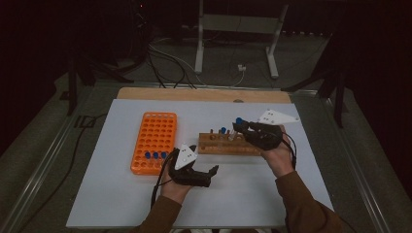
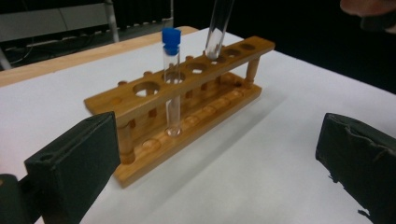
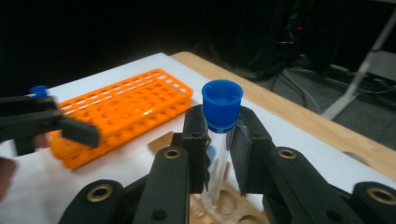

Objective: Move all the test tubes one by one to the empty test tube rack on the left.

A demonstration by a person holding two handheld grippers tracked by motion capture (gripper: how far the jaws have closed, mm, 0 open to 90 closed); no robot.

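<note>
A wooden tube rack [image 1: 228,144] lies mid-table. My right gripper [image 1: 241,127] hangs over its right part, shut on a clear tube with a blue cap [image 3: 222,126]. The tube's lower end [image 2: 214,46] hovers just above a hole of the wooden rack [image 2: 187,93]. Another blue-capped tube [image 2: 172,84] stands upright in a hole further left. My left gripper [image 1: 204,161] rests low in front of the rack, open, with nothing between its jaws [image 2: 217,163]. An orange rack [image 1: 154,141] to the left holds three blue-capped tubes [image 1: 155,155] in its near rows.
The white board [image 1: 121,194] lies on a wooden tabletop [image 1: 204,93]. Beyond the table's far edge are cables [image 1: 170,63] and a metal stand [image 1: 238,29] on the floor. In the right gripper view the left gripper [image 3: 46,123] shows in front of the orange rack [image 3: 126,107].
</note>
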